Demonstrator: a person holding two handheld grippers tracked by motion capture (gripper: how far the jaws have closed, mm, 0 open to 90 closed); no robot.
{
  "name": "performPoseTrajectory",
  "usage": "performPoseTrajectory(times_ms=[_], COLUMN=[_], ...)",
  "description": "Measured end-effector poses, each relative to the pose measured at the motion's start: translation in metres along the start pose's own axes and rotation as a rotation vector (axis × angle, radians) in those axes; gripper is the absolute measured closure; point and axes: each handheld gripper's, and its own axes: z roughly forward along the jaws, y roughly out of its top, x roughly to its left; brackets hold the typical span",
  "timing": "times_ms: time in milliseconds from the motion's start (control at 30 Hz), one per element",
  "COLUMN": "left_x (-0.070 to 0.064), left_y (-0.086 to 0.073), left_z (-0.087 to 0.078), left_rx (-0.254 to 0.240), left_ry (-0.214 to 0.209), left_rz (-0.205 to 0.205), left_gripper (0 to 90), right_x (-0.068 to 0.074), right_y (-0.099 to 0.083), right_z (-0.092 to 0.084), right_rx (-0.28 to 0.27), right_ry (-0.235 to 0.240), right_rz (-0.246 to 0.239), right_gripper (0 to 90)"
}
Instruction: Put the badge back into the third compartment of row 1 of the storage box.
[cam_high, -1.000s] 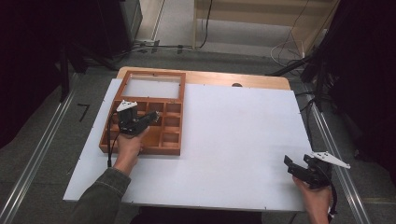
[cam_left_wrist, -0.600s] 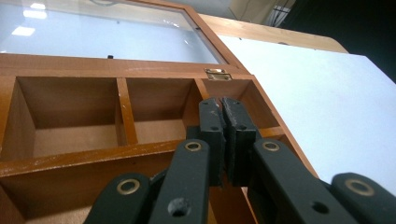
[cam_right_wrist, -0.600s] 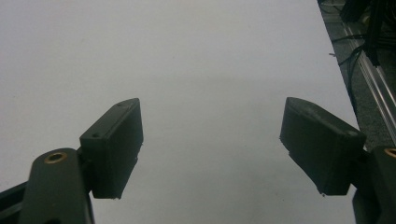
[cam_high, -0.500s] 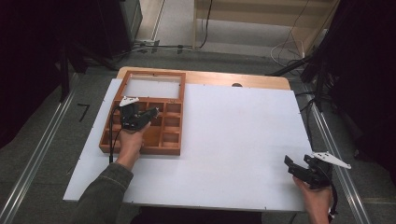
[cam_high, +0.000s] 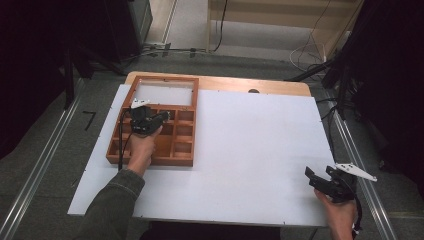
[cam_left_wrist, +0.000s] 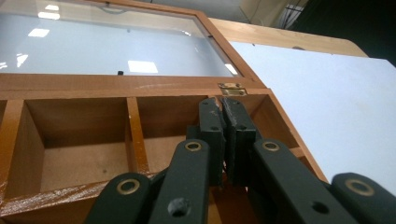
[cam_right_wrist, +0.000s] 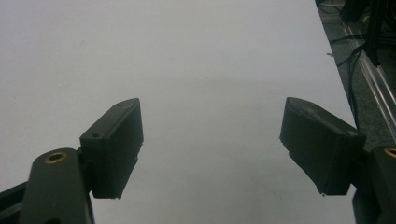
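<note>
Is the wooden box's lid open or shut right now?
Open. The glass-paned lid lies folded back flat beyond the wooden box, its compartments exposed, the hinge visible between them.

The scene was viewed from a fixed high camera, angled forward and down over the whole white surface (cam_high: 250, 150). A second camera was carried on the left tool (cam_left_wrist: 225, 135), held close and low over the wooden box (cam_left_wrist: 84, 140), also seen in the high view. A third was carried on the right tool (cam_right_wrist: 210, 144), faced close across bare surface.
</note>
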Motion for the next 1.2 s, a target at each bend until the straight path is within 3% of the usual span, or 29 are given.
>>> performPoseTrajectory(times_ms=[467,567,800,1200], left_x=[0.004,0.006,0.008,0.007], left_y=[0.004,0.005,0.006,0.004], left_z=[0.018,0.019,0.015,0.004], left_rx=[0.027,0.031,0.028,0.021], left_ry=[0.021,0.017,0.027,0.022], left_rz=[-0.019,-0.041,-0.043,-0.033], left_gripper=[87.5,78.3,68.5,57.7], right_x=[-0.002,-0.002,-0.002,-0.001], right_y=[-0.001,-0.001,-0.001,-0.001], right_z=[-0.002,-0.003,-0.003,-0.003], right_rx=[-0.003,-0.003,-0.004,-0.005], right_ry=[0.000,-0.001,-0.001,-0.001], right_rz=[0.008,0.008,0.007,0.007], right_gripper=[19.4,19.4,19.4,19.4])
